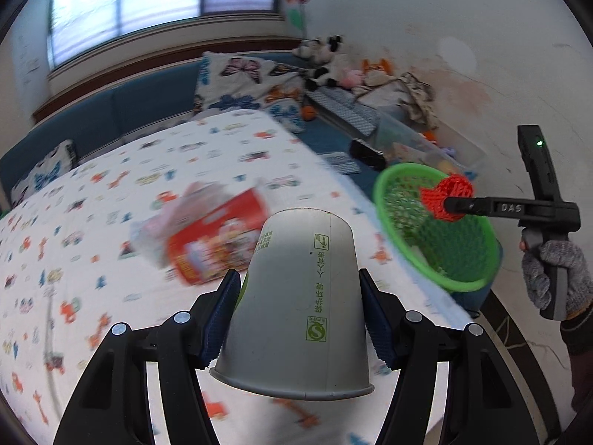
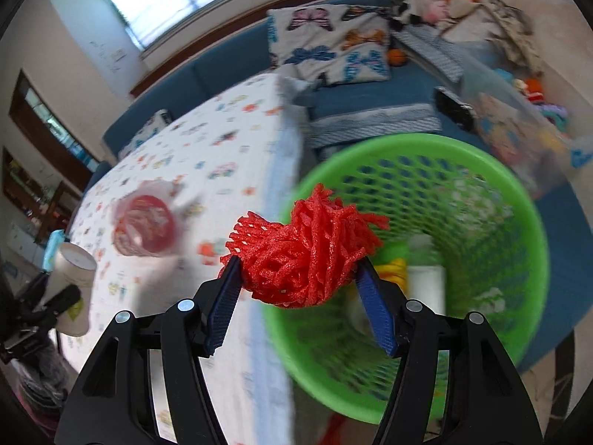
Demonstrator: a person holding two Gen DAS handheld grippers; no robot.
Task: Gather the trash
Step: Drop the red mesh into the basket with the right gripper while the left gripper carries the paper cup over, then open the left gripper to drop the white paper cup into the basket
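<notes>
My left gripper (image 1: 299, 278) is shut on an upturned grey paper cup (image 1: 296, 296), its blue pads pressing the cup's sides above the patterned table (image 1: 111, 185). My right gripper (image 2: 300, 263) is shut on a crumpled red foam net (image 2: 307, 248) and holds it over the near rim of a green mesh basket (image 2: 407, 144). In the left wrist view that gripper (image 1: 450, 205) and the net (image 1: 450, 189) hang over the basket (image 1: 463, 285), held by a gloved hand (image 1: 556, 270). A red snack wrapper (image 1: 218, 241) lies on the table. Some items lie in the basket.
The basket stands just off the table's right edge, on the floor side. Behind it are a blue sofa (image 2: 370, 92) with butterfly pillows (image 2: 326, 44), plush toys (image 1: 326, 55), a clear storage box (image 2: 511, 126) and a black object (image 2: 454, 107).
</notes>
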